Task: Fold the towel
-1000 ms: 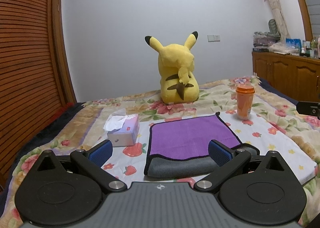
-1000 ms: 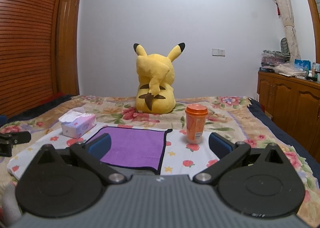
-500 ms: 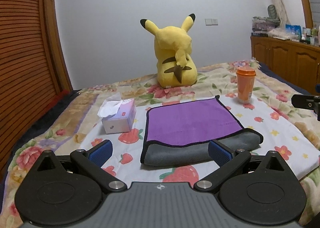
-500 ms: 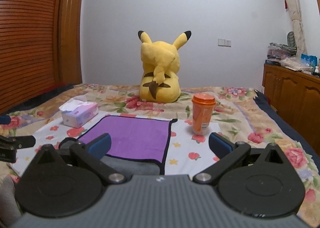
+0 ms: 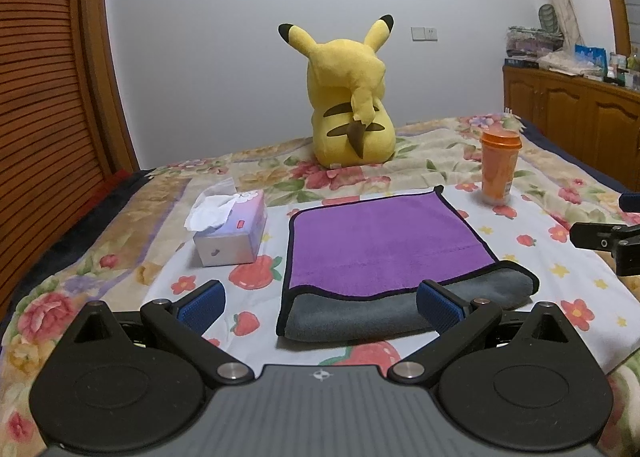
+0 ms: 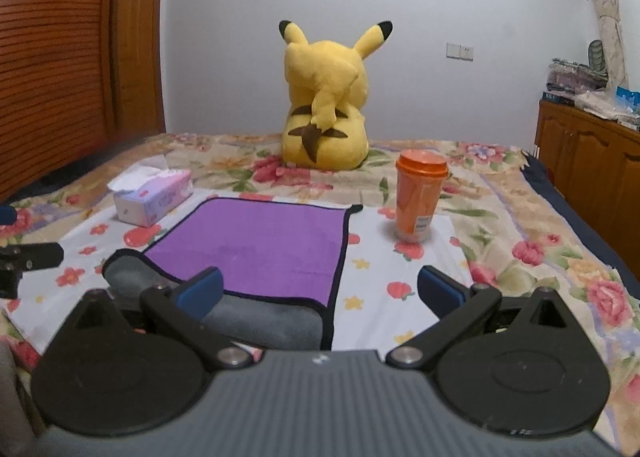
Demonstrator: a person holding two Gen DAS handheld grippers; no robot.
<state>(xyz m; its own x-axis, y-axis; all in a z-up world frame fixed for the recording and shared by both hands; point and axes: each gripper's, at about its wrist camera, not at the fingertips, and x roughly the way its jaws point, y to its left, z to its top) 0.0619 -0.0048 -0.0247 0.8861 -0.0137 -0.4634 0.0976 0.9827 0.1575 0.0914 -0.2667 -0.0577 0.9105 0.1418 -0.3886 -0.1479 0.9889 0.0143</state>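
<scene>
A purple towel (image 5: 380, 241) with a black hem lies on the bed, its near edge turned over to show a grey underside (image 5: 360, 317). It also shows in the right wrist view (image 6: 264, 245). My left gripper (image 5: 320, 303) is open and empty, just short of the towel's near left part. My right gripper (image 6: 320, 289) is open and empty over the towel's near right corner. The right gripper's tip (image 5: 600, 243) shows at the right edge of the left wrist view.
A tissue box (image 5: 232, 233) sits left of the towel. An orange lidded cup (image 6: 418, 197) stands to its right. A yellow plush toy (image 5: 352, 97) sits behind. A floral bedspread (image 5: 120, 241) covers the bed. Wooden cabinets (image 6: 588, 161) stand far right.
Both grippers have tilted down and drawn back a little, so the towel sits lower and fuller in both views. Both stay open. The towel has not moved.
</scene>
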